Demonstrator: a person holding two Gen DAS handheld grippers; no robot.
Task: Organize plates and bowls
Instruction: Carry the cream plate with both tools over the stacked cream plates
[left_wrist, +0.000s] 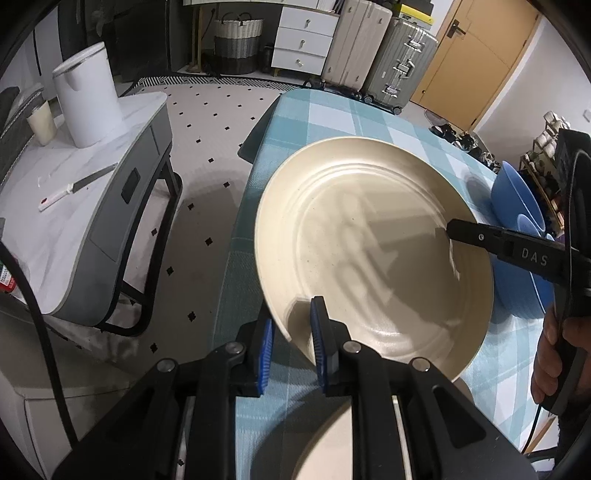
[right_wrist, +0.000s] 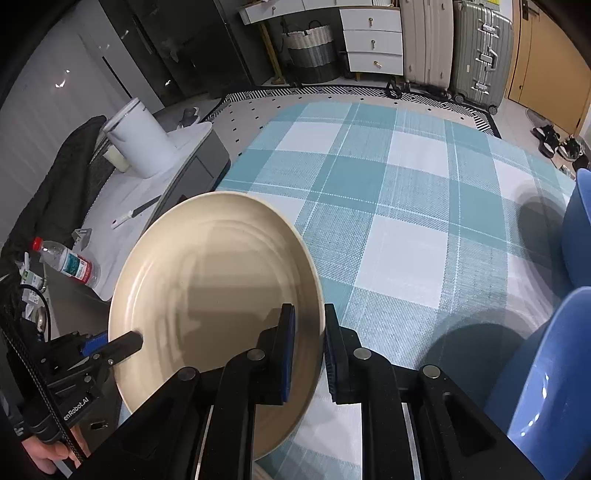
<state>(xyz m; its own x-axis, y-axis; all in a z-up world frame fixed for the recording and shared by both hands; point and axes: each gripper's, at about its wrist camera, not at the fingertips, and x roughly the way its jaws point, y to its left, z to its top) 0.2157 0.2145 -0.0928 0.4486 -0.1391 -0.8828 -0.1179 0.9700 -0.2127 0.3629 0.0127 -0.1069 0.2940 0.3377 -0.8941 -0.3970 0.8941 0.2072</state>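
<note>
A large cream plate (left_wrist: 373, 251) hangs tilted above the teal-checked tablecloth (left_wrist: 332, 118), held at two opposite edges. My left gripper (left_wrist: 291, 328) is shut on its near rim, one blue pad above and one below. In the right wrist view my right gripper (right_wrist: 308, 332) is shut on the plate's (right_wrist: 218, 295) right rim. Each gripper shows in the other's view: the right gripper (left_wrist: 448, 232) on the plate's far side, the left gripper (right_wrist: 125, 341) at its left edge. Two blue bowls (left_wrist: 517, 199) (right_wrist: 546, 369) stand to the right on the table.
To the left of the table stands a marble-topped side table (left_wrist: 92, 206) with a white kettle (left_wrist: 88, 92), a cup, a knife (left_wrist: 77, 188) and a water bottle (right_wrist: 70, 262). Suitcases (left_wrist: 373, 48) and drawers line the far wall. A cream shape (left_wrist: 325, 443) lies under my left gripper.
</note>
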